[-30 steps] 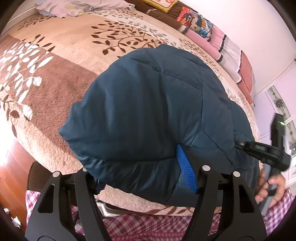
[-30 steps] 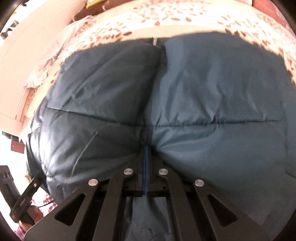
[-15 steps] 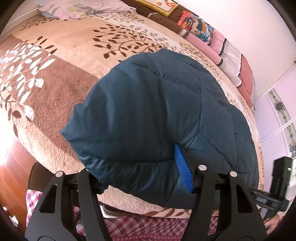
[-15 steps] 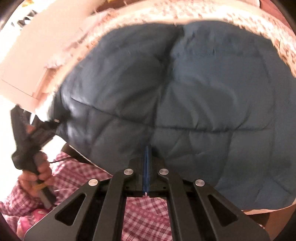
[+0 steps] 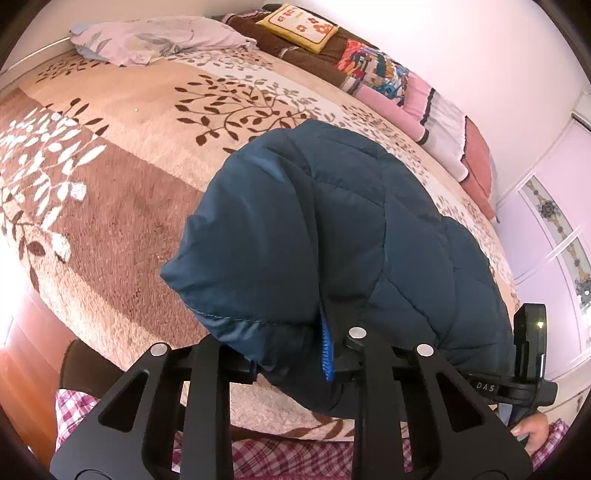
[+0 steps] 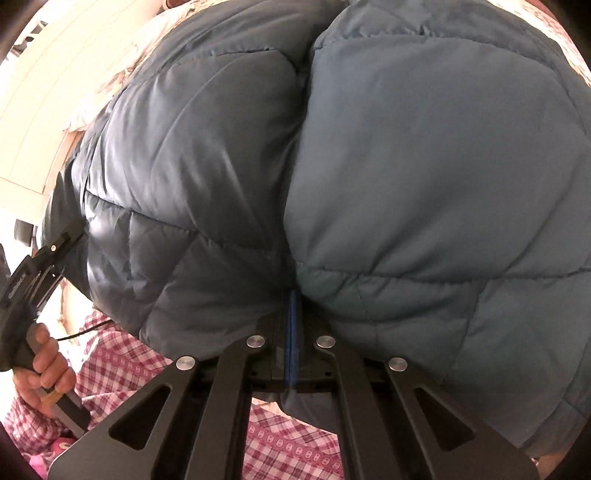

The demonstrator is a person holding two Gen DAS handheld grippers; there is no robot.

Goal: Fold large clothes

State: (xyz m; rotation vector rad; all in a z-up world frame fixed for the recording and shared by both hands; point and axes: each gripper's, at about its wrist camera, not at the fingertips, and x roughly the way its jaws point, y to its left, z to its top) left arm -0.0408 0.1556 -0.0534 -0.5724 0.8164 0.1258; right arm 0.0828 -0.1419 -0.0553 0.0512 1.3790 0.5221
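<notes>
Left gripper (image 5: pixel 291 354): jaws have just been closing, now narrowed onto a bunched corner of the dark teal quilted jacket (image 5: pixel 332 240). Padded fabric fills the gap between them and the blue pad of the right-hand finger presses into it; the other finger's pad is hidden behind the bulge. Reads as a pinch on the jacket's near edge.

Right gripper (image 6: pixel 291 339): jaws pressed together, blue pads (image 6: pixel 291 332) meeting in one thin line. The jacket's fabric puckers into that line at the seam between two quilted panels and hangs below it, so the hem is clamped.

Jacket lies puffed up on the near part of a bed under a beige and brown blanket with leaf patterns (image 5: pixel 129 155). Its near edge reaches the bed's edge, where both grippers hold it. In the right wrist view it fills nearly the whole frame, central seam running up from the pads.

At the far end of the bed: a pale lilac pillow (image 5: pixel 159 40), a yellow cushion (image 5: pixel 303 26), and a row of pink and multicoloured folded bedding (image 5: pixel 424 103).

The person's red-and-white checked clothing (image 6: pixel 125 365) shows below both grippers. The left hand (image 6: pixel 44 369) grips its tool handle at the left edge of the right wrist view.
</notes>
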